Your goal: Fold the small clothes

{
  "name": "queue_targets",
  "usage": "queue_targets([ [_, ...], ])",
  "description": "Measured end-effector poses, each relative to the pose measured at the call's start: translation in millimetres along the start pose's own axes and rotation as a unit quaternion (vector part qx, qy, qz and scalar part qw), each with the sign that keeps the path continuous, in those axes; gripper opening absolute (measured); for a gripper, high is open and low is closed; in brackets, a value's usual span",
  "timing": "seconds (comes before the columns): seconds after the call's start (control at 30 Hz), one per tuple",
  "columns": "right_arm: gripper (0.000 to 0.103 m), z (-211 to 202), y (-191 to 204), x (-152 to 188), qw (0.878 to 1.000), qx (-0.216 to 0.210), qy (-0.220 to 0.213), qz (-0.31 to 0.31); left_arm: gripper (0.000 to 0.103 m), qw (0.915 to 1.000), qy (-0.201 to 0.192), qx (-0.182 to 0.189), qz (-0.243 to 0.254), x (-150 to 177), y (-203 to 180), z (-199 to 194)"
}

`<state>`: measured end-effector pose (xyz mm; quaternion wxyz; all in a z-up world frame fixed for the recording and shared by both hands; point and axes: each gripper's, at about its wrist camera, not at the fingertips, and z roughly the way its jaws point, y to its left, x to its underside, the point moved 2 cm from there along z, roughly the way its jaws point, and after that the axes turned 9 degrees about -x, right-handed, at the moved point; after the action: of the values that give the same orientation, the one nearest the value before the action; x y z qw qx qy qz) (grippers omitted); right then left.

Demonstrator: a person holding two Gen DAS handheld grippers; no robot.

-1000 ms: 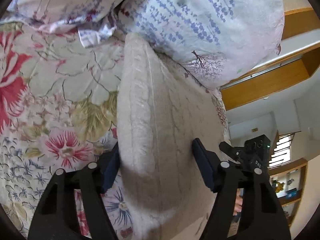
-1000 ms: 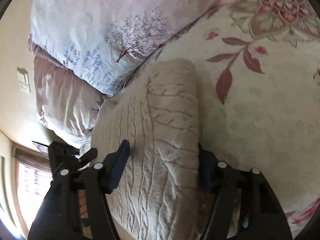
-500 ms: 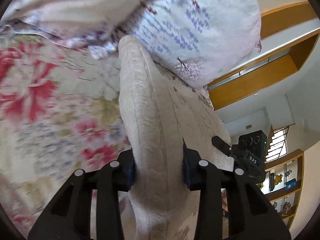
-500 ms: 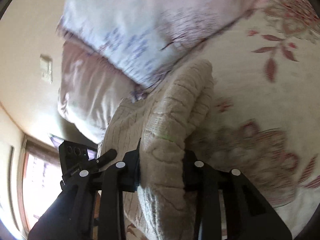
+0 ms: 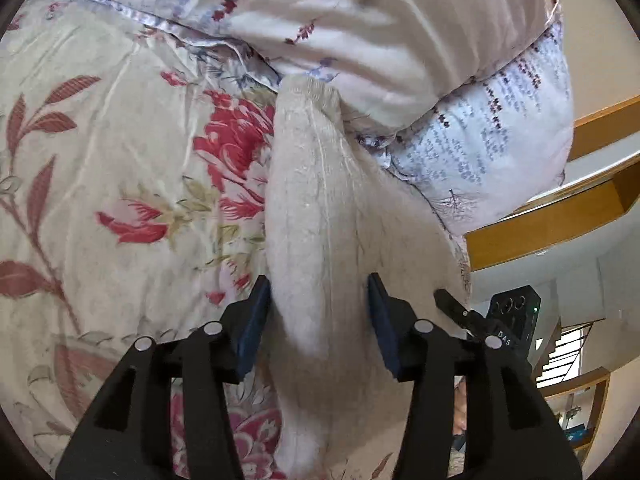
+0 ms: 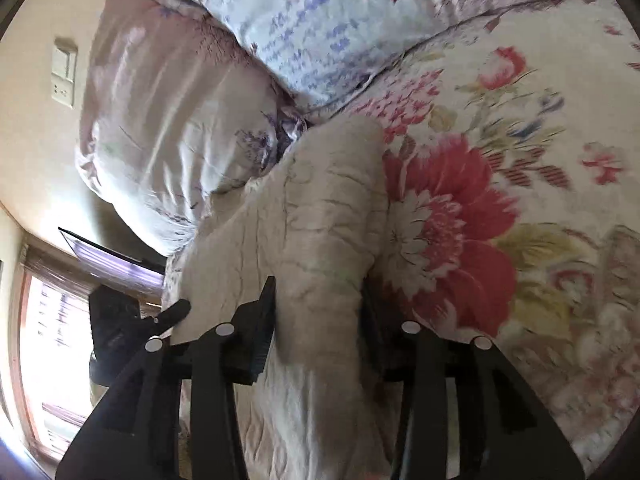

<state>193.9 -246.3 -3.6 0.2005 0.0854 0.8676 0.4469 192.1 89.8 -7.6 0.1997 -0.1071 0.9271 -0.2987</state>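
A folded beige knit garment [image 5: 312, 200] lies on the floral bedspread [image 5: 120, 140], its far end pushed against the pillows. My left gripper [image 5: 316, 300] straddles its near left fold; the jaws are opening, and both blue pads still touch the cloth. In the right wrist view the same garment [image 6: 320, 200] bulges between the jaws of my right gripper [image 6: 320, 304], which are also opening with the pads still against the knit. Each view shows the other gripper's black body at the garment's opposite side.
A pale pink pillow [image 5: 380, 40] and a lavender-print pillow [image 5: 500, 140] are stacked at the head of the bed. A wooden shelf [image 5: 560, 220] is to the right. The right wrist view shows a wall switch [image 6: 64, 72] and a bright window [image 6: 48, 340].
Both grippers closed on the garment's folds and carried it across the bedspread toward the pillows. Since half a second ago the jaws have widened a little.
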Motion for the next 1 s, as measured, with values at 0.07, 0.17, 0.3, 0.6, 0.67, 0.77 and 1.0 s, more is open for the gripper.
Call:
queue_targets([
  [0.07,0.041,-15,1,0,1.000,0.004,-0.016,-0.003,0.050,0.9995,-0.012,-0.018,0.023,2,-3,-7],
  [0.17,0.041,-39,10,3,0.997,0.031,-0.062,-0.028,0.050,0.9977,-0.021,-0.036,0.054,5,-16,-8],
  [0.3,0.041,-68,40,20,0.987,0.023,-0.105,-0.121,0.050,0.9909,-0.064,-0.064,0.099,16,-31,-24],
  [0.6,0.041,-31,68,50,0.974,0.051,-0.017,-0.218,0.058,0.9513,-0.138,-0.115,0.250,72,-92,-38],
  [0.67,0.041,-27,63,52,0.974,0.062,-0.012,-0.218,0.058,0.9415,-0.135,-0.148,0.271,77,-98,-24],
  [0.77,0.041,-24,65,54,0.968,0.088,-0.013,-0.234,0.062,0.9372,-0.127,-0.165,0.280,84,-95,-13],
  [1.0,0.040,-4,49,62,0.949,0.175,0.020,-0.260,0.062,0.9188,-0.125,-0.215,0.306,94,-94,6],
])
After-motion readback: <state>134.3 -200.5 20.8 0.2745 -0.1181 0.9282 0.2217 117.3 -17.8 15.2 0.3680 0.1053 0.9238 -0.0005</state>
